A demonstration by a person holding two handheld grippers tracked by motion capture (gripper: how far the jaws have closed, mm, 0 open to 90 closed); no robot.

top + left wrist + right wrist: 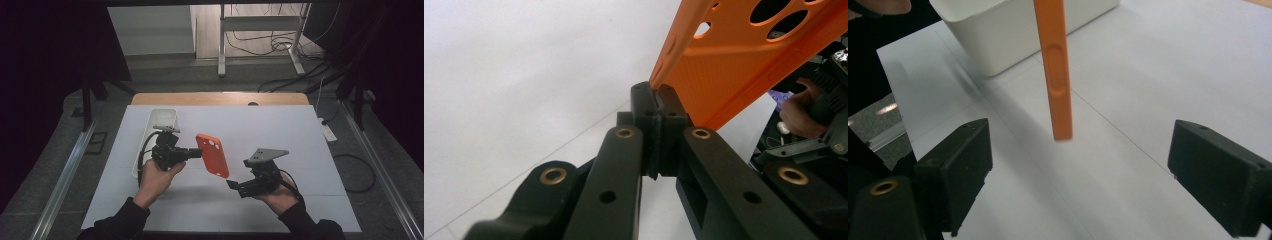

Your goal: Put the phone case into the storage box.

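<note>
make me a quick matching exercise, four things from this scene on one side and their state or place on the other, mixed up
Things:
1. left gripper
2. right gripper
3. orange phone case
4. white bin

States:
A. open, fingers wide apart
B. held up off the table
C. standing on the table's left side
D. shut on the case's edge

Pairs: 1-D, 2-A, 3-B, 4-C

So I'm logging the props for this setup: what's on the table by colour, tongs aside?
Orange: 1, the phone case, held up off the table in the left tongs
White: 1, the bin
Total: 2
</note>
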